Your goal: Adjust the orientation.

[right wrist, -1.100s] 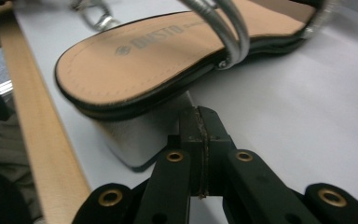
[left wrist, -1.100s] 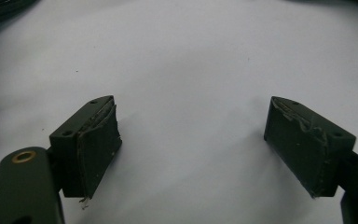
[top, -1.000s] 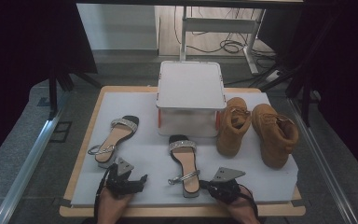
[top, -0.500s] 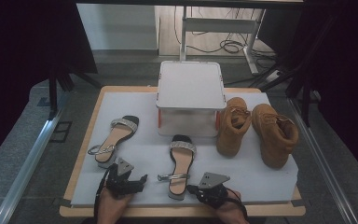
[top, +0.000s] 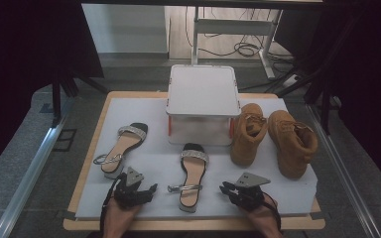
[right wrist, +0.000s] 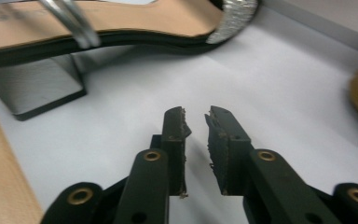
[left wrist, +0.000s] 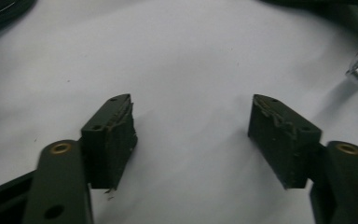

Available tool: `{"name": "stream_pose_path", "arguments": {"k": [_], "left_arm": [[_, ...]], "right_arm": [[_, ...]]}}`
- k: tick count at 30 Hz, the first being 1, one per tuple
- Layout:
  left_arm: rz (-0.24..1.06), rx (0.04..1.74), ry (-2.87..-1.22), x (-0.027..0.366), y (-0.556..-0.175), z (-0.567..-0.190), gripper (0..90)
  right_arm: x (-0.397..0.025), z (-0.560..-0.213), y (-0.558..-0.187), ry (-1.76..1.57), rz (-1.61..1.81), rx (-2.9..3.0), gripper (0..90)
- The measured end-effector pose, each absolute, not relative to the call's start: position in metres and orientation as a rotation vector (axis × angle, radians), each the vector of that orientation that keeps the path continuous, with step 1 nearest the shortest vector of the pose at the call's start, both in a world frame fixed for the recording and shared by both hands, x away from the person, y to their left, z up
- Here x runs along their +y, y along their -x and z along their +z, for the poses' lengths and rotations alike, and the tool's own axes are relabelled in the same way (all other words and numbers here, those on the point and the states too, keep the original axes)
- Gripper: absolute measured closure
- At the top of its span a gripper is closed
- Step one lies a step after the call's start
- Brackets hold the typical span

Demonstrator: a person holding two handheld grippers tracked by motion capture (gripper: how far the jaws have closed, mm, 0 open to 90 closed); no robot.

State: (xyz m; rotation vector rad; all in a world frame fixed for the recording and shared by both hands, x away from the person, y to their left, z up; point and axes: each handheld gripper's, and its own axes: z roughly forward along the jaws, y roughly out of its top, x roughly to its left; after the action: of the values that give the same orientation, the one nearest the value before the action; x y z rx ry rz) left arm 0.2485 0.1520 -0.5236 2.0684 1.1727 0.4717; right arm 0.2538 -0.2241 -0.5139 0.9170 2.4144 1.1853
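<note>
- While both grippers rest near the front edge of the white mat [top: 144, 119], nearest item noted as the middle sandal [top: 192, 174], lying flat between them, toe toward the lidded white box [top: 203, 101].
- Left gripper [top: 144, 191]: jaws spread wide over bare mat, holding nothing; seen likewise in the left gripper view [left wrist: 191, 135].
- Right gripper [top: 228, 189]: jaws nearly pressed together with a thin gap, nothing pinched; confirmed in the right gripper view [right wrist: 196, 126], aimed at the sandal's side [right wrist: 121, 28].
- Handling judged: sandal light, sole stiff, block heel [right wrist: 32, 84] solid; ankle strap [top: 183, 188] thin, floppy, likely to slip or twist if taken alone.
- Best hold judged: edge of the sole at the arch or the heel block, not the sparkly toe band [top: 194, 155].
- Second sandal [top: 121, 148] lying well apart at left; two tan boots [top: 273, 139] standing right of the box, left one touching or just beside it, cannot tell which.
- Hard to make out: box contents behind its lid; strap buckle blurred; sandal toe and heel back cut off in the right gripper view; surroundings dark.
</note>
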Motion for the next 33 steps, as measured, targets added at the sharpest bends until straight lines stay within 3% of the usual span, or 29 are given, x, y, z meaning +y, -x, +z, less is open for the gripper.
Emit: {"name": "stream_pose_path", "arguments": {"k": [11,21,29,32,33], "left_arm": [[0.402,1.144,-2.046,0.142,-0.270,-0.515,59.6],[0.380,1.132,-2.074,0.121,-0.303,-0.512,82.0],[0.371,1.099,-2.105,0.111,-0.316,-0.511,87.1],[0.365,1.083,-2.118,0.107,-0.322,-0.512,88.2],[0.361,1.081,-2.124,0.103,-0.326,-0.512,88.7]], "right_arm": [[-0.241,-0.516,-0.259,-0.978,1.138,2.374,61.4],[-0.274,-0.516,-0.269,-1.106,1.058,2.294,38.9],[-0.284,-0.518,-0.275,-1.174,1.033,2.263,28.3],[-0.290,-0.520,-0.279,-1.223,1.016,2.248,21.3],[-0.294,-0.520,-0.281,-1.252,1.018,2.239,13.6]]}}
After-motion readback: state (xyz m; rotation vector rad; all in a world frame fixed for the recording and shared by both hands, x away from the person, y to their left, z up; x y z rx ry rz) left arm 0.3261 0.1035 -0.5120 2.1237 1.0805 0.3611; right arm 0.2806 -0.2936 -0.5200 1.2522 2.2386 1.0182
